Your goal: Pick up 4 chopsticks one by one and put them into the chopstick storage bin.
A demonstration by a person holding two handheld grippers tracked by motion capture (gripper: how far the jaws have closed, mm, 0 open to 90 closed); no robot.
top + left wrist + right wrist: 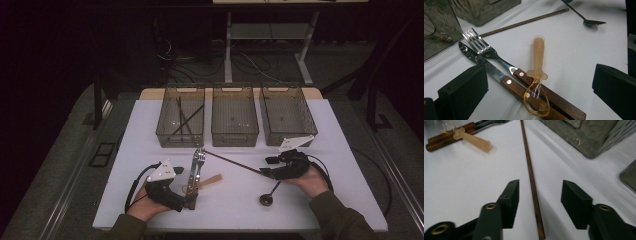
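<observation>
Right tongs [539, 186] poised over one loose chopstick, sorting barely begun

Straddles the brown chopstick [527, 160] with black pads spread to either side of it, clear of the wood, pinching nothing yet. Finds that stick lying flat on the white desk [150, 150], running from near the right hand slantwise toward the fork's tines, short of the bins. Counts two dark sticks [182, 117] already crossed inside the left bin [159, 127], so reads that share of the work as done. Sees nothing in the middle bin [235, 136] or the right bin [272, 136].

Leaves plenty on the desk: fork [486, 51] and wooden-handled knife [474, 56] side by side, amber plastic spoon [539, 57] resting its bowl across their handles, metal spoon [594, 22] off by the right hand. Keeps the left tongs [537, 75] low and spread around those handles, gripping none of them.

Judges the job at an early stage: chopsticks nearly sorted, this one needing a pinch, a lift and a carry to the left bin, then four more pieces of cutlery, probably for the two remaining bins
</observation>
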